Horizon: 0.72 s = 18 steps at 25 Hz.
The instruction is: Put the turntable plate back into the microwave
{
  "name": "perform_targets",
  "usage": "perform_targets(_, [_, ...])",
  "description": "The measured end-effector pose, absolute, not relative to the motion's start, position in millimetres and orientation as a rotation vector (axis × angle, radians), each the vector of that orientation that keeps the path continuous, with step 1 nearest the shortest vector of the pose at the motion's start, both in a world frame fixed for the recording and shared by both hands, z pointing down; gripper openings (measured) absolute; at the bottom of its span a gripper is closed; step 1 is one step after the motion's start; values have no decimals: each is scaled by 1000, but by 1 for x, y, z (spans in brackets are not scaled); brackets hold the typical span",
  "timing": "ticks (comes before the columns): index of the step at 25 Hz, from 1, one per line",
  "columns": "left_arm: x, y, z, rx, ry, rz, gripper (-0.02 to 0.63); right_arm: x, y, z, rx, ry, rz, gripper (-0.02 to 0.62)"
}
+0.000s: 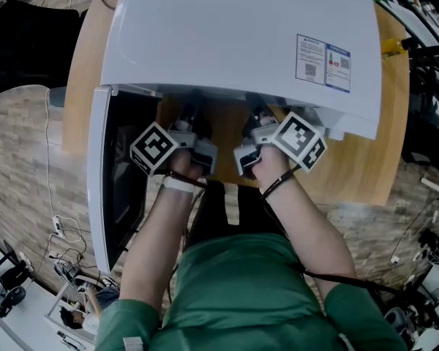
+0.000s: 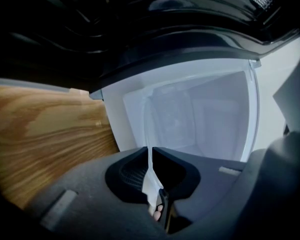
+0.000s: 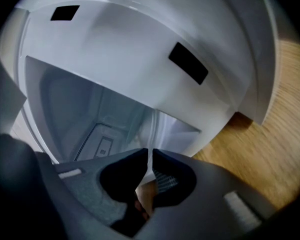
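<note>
A white microwave (image 1: 234, 42) stands on a wooden worktop (image 1: 358, 167) with its door (image 1: 99, 181) swung open to the person's left, as both hands reach into the mouth of the oven. The clear turntable plate (image 2: 149, 129), seen edge-on as a thin pale line, runs straight ahead from the near rim toward the empty cavity. How far inside it already reaches cannot be told through the glass. The left gripper (image 2: 151, 151) and the right gripper (image 3: 151, 153) sit side by side at the opening, neither nearer. Each has its fingers (image 2: 180, 160) nipped narrowly on that near rim. The plate likely needs only to go forward and down onto the cavity floor.
</note>
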<state>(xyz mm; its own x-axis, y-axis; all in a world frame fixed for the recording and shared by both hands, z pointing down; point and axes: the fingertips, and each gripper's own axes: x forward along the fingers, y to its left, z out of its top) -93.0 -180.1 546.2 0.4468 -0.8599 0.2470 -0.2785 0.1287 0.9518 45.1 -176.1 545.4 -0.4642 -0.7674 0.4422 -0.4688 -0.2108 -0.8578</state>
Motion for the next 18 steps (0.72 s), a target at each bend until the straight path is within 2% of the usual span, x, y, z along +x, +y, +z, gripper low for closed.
perform_targets(18, [-88, -195, 538, 1474, -1076, -560, 31, 50, -180, 544, -1449, 1763, -1714, 35])
